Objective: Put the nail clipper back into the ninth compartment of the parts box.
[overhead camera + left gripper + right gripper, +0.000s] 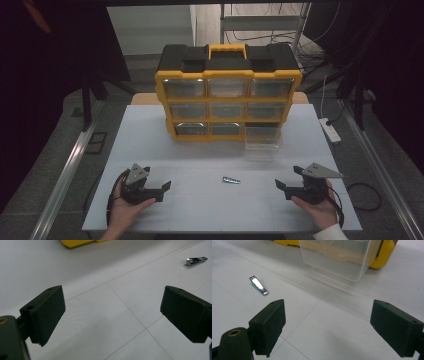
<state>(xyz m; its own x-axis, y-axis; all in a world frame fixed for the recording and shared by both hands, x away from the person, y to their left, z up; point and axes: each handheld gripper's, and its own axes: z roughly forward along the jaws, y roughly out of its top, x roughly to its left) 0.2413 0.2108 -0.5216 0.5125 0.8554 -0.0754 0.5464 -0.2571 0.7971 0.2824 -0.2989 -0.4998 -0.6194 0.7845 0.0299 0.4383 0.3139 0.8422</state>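
White tabletop point(200, 150), faint grid lines, dark room around it. Left gripper point(161, 189) rests low on the table, jaws spread wide, nothing between them. Right gripper point(280, 187) likewise, jaws wide, nothing held. Nail clipper point(231, 180) lies flat between the two grippers, apart from both, ahead and right of the left jaws, ahead and left of the right jaws. Clear drawer point(337, 257) pulled out beyond the right gripper, from the yellow-and-black organizer point(227, 90).
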